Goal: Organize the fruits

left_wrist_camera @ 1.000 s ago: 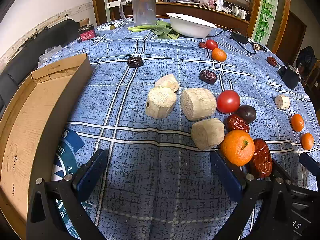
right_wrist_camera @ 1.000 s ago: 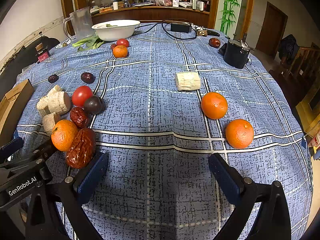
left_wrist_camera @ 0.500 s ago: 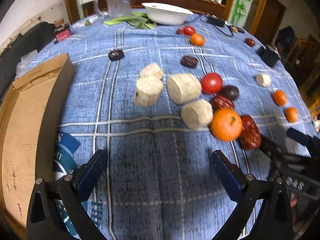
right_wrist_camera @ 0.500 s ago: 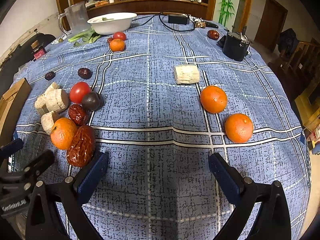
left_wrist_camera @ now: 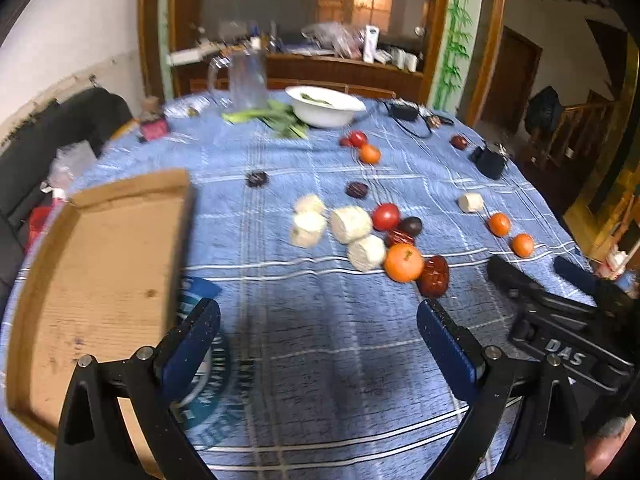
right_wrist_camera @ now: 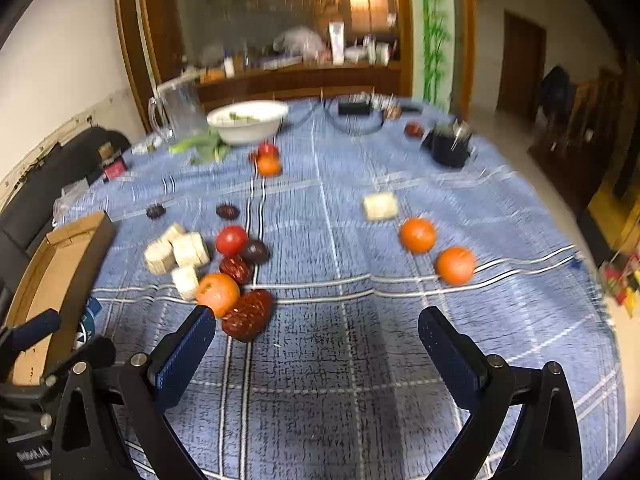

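A cluster of fruit lies mid-table: an orange (left_wrist_camera: 403,262), a big red date (left_wrist_camera: 433,276), a tomato (left_wrist_camera: 386,216), a dark plum (left_wrist_camera: 411,225) and several pale corn-like chunks (left_wrist_camera: 350,224). The right wrist view shows the same orange (right_wrist_camera: 217,294) and date (right_wrist_camera: 248,314) by its left finger, plus two oranges (right_wrist_camera: 417,235) (right_wrist_camera: 455,265) to the right. My left gripper (left_wrist_camera: 318,344) is open and empty above bare cloth. My right gripper (right_wrist_camera: 316,354) is open and empty, well back from the fruit.
A shallow cardboard box (left_wrist_camera: 100,280) sits at the left table edge. A white bowl (left_wrist_camera: 324,106), a clear jug (left_wrist_camera: 246,78), greens, a black charger and cables stand at the back. More dates (left_wrist_camera: 256,179), a tomato and an orange (left_wrist_camera: 369,153) lie beyond the cluster.
Both grippers have lifted and pulled back from the table, so the fruit looks smaller and farther away. Both stay open. No fruit has moved.
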The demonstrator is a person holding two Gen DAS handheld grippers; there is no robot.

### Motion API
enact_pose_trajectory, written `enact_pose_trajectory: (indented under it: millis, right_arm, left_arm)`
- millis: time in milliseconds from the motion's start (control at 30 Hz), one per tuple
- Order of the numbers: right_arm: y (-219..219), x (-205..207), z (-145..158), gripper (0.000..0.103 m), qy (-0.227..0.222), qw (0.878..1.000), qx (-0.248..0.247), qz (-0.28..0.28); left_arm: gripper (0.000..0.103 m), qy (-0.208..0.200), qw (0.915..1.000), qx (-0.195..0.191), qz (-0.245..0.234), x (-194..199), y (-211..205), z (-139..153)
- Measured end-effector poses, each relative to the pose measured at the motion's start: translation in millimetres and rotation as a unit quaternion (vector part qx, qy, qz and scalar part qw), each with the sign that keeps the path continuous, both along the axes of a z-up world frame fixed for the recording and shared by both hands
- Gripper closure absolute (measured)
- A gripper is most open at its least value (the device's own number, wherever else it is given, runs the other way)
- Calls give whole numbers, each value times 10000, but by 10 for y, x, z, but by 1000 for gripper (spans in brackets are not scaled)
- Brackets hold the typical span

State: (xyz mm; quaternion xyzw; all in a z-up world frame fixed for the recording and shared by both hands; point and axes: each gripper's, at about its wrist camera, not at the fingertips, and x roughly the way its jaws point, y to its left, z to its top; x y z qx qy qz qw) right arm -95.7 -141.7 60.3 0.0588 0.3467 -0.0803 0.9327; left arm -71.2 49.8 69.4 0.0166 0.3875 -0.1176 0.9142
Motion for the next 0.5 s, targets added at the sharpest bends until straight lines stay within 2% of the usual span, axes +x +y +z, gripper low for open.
enact_pose_trajectory:
  millis: [67,167,233,333,500]
  right_arm:
    - [50,-151,100,1,-372,9989,-211,-211]
    - [102,-323,212,1,-808,9942,-530,-477]
    - [76,-326,247,1,-812,9934,-586,-555]
    - [26,-325,232,1,-736,9949,-360,-581]
    - [35,-432,249,1,-894,9921,-376,-800]
  left_arm:
    - [16,-43,9999,96,-21,-19,35,22]
    - [16,-64,9999,107,-3,-45,108,30]
    - [16,-97,9998,184,31,-72,126,26]
    - [16,-202,9996,209,33,-152,180,69]
    - [16,-358,9993,79,79,-211,261,157]
